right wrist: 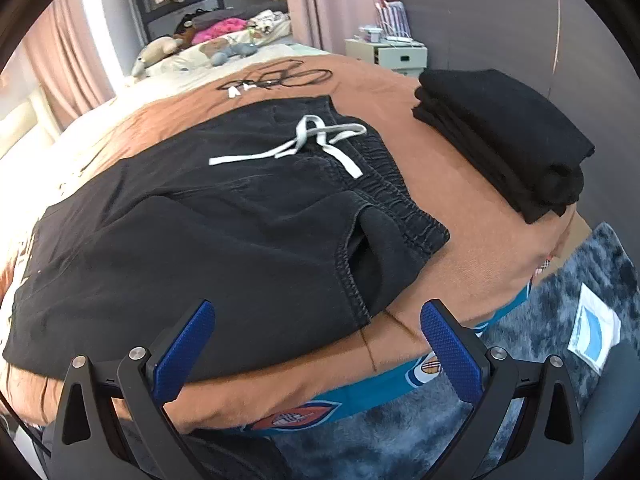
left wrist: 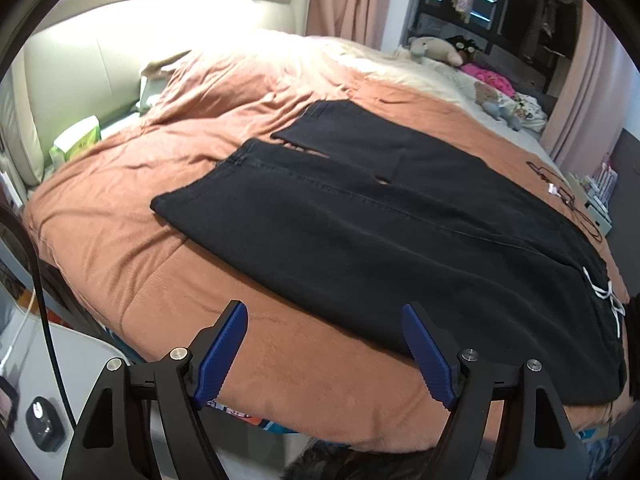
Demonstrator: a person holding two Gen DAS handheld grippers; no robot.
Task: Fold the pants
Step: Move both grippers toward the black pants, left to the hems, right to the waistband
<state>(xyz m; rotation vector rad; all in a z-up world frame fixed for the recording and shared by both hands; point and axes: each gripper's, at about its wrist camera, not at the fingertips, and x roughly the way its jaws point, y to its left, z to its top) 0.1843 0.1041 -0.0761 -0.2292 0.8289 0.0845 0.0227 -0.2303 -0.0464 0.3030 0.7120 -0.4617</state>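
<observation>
Black pants [left wrist: 360,232] lie spread flat on the orange blanket [left wrist: 152,272], legs toward the far left and waist at the right. The left gripper [left wrist: 325,314] is open above the blanket by the near edge of one leg, nothing between its blue pads. In the right wrist view the pants [right wrist: 200,240] show their elastic waistband and white drawstring [right wrist: 304,140]. The right gripper [right wrist: 318,314] is open over the near waist corner beside the pocket opening, and I cannot tell whether its pads touch the cloth.
A stack of folded black clothes [right wrist: 504,136] sits on the bed's right corner. A black cable [right wrist: 280,76] lies beyond the waistband. Stuffed toys [left wrist: 436,48] rest at the far end. A white drawer unit [right wrist: 396,56] stands past the bed, a blue-grey rug [right wrist: 560,300] beneath.
</observation>
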